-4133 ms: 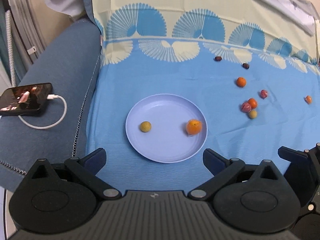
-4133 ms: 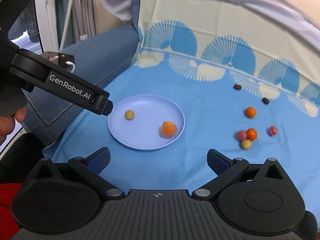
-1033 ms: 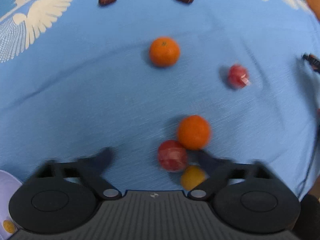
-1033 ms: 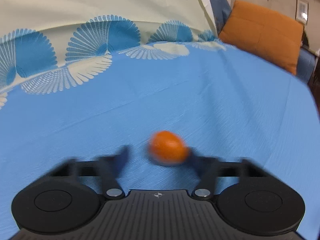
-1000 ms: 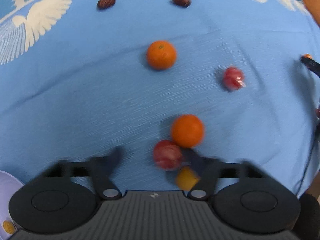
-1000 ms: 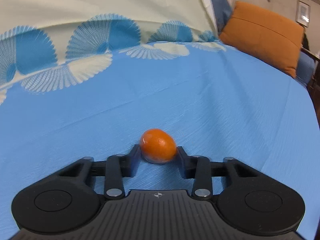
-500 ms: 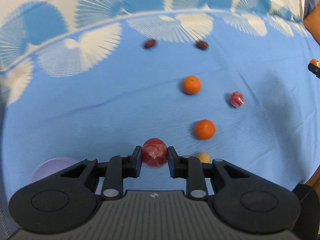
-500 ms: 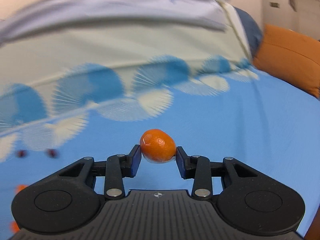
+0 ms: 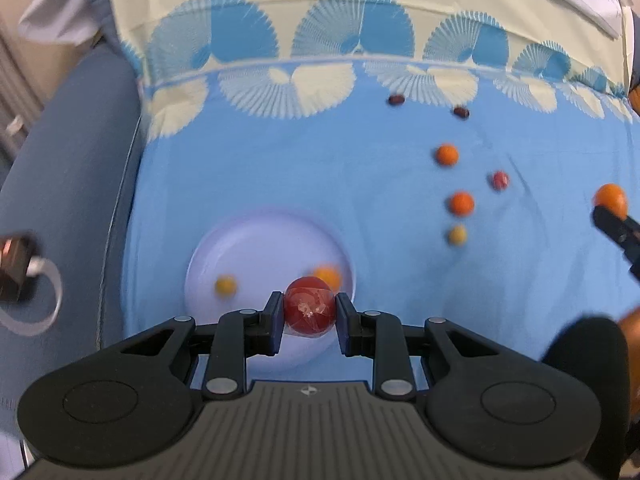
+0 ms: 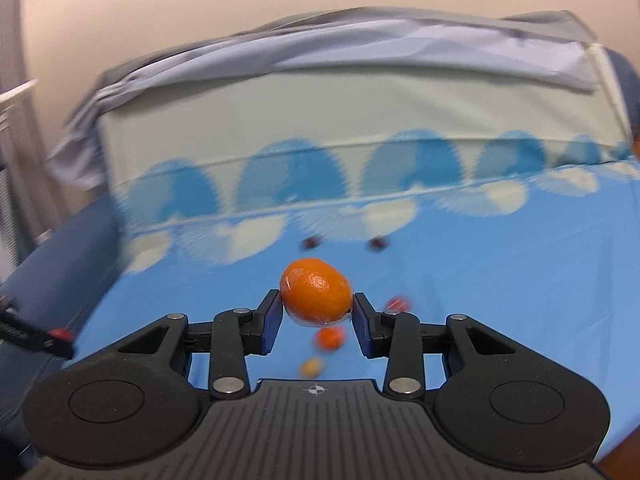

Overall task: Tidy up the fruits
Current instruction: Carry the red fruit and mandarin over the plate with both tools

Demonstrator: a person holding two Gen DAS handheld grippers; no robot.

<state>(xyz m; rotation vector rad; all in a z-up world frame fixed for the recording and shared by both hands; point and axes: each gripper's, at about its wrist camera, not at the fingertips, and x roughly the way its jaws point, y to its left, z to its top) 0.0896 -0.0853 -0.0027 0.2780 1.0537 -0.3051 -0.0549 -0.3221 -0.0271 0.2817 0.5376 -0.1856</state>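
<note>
My left gripper [image 9: 308, 314] is shut on a red wrapped fruit [image 9: 309, 308] and hangs above the near edge of a pale lilac plate [image 9: 256, 248]. On that plate lie a small yellow fruit [image 9: 225, 285] and an orange fruit [image 9: 327, 275]. My right gripper [image 10: 317, 315] is shut on an oval orange fruit [image 10: 316, 291], held in the air over the blue cloth. In the left wrist view that same orange fruit [image 9: 610, 198] shows at the right edge. Loose on the cloth lie two oranges [image 9: 447, 154] [image 9: 461, 203], a red fruit [image 9: 500, 180] and a yellow one [image 9: 457, 235].
Two dark dates [image 9: 396, 99] [image 9: 461, 112] lie near the patterned band of the blue cloth [image 9: 280, 168]. A dark blue sofa arm [image 9: 60, 184] rises at the left, with a phone [image 9: 14, 264] and white cable [image 9: 44, 280] on it. A grey sheet [image 10: 360, 48] drapes the backrest.
Both grippers closed on their fruits, lifted them off the cloth and swung left. The plate has come into the left wrist view, under the red fruit.
</note>
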